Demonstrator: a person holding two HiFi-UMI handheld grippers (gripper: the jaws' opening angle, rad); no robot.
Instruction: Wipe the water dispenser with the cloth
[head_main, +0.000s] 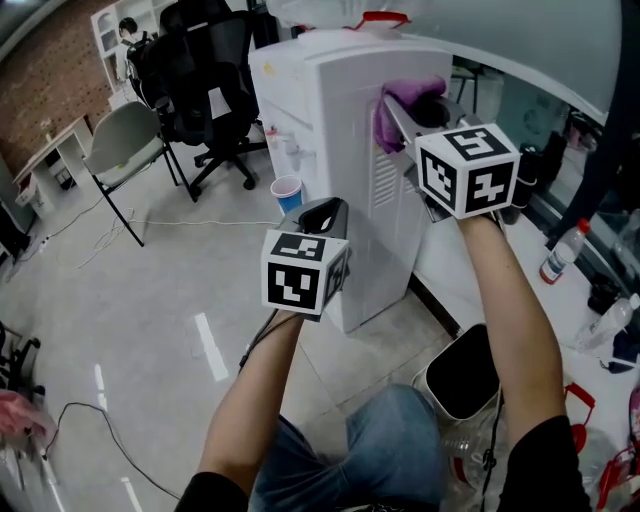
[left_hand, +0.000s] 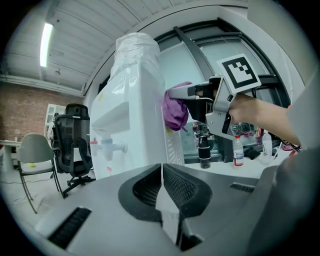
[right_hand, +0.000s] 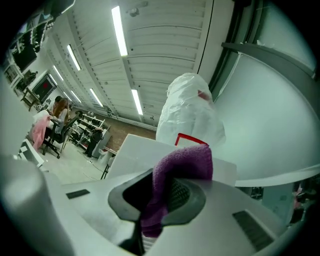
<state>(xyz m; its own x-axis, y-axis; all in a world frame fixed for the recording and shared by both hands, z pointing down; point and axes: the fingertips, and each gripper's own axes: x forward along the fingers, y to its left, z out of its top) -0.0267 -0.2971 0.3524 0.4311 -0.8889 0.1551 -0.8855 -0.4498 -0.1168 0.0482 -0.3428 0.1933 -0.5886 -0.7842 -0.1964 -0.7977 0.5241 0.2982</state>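
Cloth (head_main: 398, 112), pinched in the right hand-held gripper (head_main: 412, 118), lies against the dispenser (head_main: 330, 110) high on its side panel, so wiping well probably means pressing it flat and sweeping downward in overlapping strokes, while the left hand-held gripper (head_main: 326, 212), jaws together and empty, stays clear.

Black office chair (head_main: 215, 80), grey chair (head_main: 120, 140), blue cup (head_main: 287, 192), plastic bottle (head_main: 560, 252) on white counter (head_main: 445, 270), black bin (head_main: 462, 372)
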